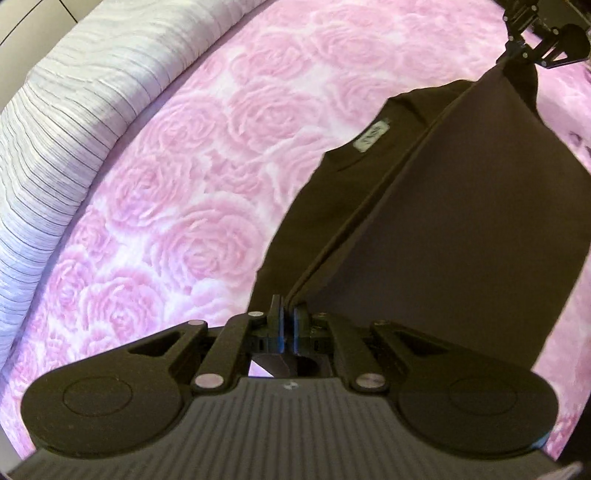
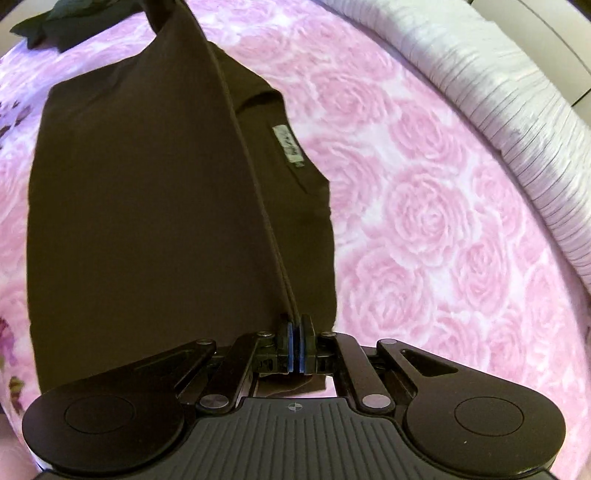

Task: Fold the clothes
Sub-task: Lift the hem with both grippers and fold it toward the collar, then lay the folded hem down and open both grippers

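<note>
Left wrist view: dark shirt [image 1: 461, 229] hem pinched tight in left gripper [image 1: 287, 319], likewise right gripper [image 2: 295, 325]; best carried level, taut, down over collar on bed [image 1: 192, 206]

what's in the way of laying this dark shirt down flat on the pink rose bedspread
Nothing visible. Both claws, left and right, are shut on the dark shirt's edge, and the pink rose bedspread beside it lies bare. The striped white bolster and another dark garment sit off to the sides.
</note>
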Demonstrator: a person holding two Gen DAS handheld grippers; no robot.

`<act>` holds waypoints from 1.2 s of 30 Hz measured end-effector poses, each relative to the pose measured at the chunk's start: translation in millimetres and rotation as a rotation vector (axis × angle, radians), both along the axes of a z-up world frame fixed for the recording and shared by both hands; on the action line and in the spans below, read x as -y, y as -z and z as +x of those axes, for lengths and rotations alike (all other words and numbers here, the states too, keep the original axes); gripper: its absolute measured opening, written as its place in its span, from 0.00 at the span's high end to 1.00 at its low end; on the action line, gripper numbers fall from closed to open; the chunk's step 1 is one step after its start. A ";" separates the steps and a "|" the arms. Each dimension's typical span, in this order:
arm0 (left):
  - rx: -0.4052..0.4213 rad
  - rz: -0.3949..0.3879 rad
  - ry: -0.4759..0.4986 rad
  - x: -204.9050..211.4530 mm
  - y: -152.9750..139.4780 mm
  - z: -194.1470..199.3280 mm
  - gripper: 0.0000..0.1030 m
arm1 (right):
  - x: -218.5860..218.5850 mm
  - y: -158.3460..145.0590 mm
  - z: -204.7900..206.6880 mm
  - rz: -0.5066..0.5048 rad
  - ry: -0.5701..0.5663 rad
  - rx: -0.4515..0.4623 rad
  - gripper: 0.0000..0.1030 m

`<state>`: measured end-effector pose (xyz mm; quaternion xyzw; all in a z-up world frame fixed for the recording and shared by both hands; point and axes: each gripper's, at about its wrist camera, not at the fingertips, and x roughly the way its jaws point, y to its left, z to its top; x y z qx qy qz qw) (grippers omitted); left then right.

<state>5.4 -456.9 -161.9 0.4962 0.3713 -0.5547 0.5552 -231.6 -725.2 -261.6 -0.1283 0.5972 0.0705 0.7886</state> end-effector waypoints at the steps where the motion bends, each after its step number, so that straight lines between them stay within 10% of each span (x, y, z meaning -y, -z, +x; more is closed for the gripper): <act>1: -0.002 0.003 -0.004 5.1 4.9 3.9 0.98 | 5.0 2.9 3.4 0.008 0.005 -0.003 0.99; 21: -0.078 -0.001 -0.083 46.7 98.4 57.7 0.96 | 50.4 77.8 48.0 0.035 0.185 -0.007 0.99; 24: -0.074 -0.027 -0.157 46.4 102.2 65.4 0.82 | 54.0 84.4 48.5 0.037 0.193 -0.009 0.97; 28: -0.092 -0.079 -0.282 33.7 94.3 85.9 0.55 | 59.5 80.4 42.7 -0.034 0.287 0.021 0.54; 36: -0.288 -0.247 -0.499 -18.4 52.7 132.0 0.57 | 53.2 54.4 11.4 -0.071 0.492 0.082 0.52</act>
